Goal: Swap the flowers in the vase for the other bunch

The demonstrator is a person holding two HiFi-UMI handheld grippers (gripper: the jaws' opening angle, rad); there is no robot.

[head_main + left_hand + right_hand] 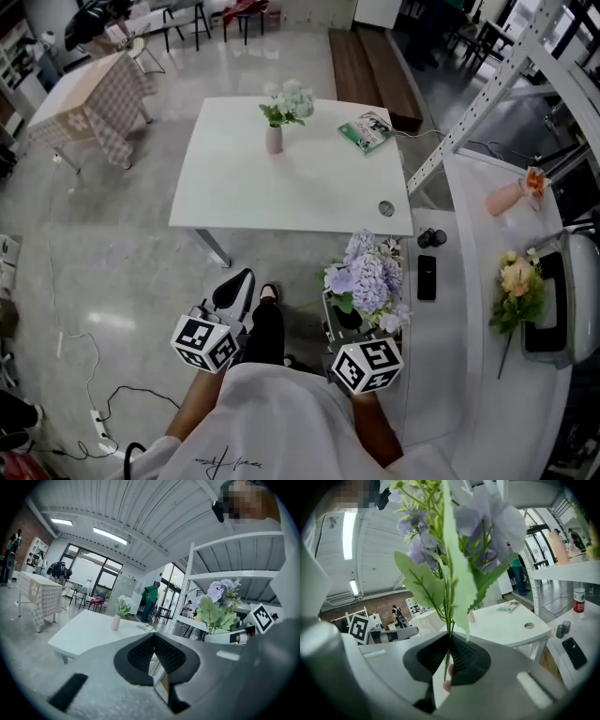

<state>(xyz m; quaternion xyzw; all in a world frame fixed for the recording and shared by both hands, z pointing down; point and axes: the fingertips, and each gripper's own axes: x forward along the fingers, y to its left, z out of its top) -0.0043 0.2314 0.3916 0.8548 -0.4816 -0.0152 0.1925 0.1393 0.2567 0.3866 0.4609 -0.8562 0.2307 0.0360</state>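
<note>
Your right gripper (343,317) is pinching the purple bunch (368,277) by its stems, carrying it upright. Your left gripper (234,289) is riding empty, jaws pressed together. Ahead, across the white table (309,202), the vase (274,140) is standing upright with the white flowers (289,99) in it, lying nearer your left gripper. Nothing is blocking the way except the table's near edge.

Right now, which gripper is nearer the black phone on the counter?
Right. The right gripper, shut on purple flowers, sits just left of the phone; the left gripper is farther left.
</note>
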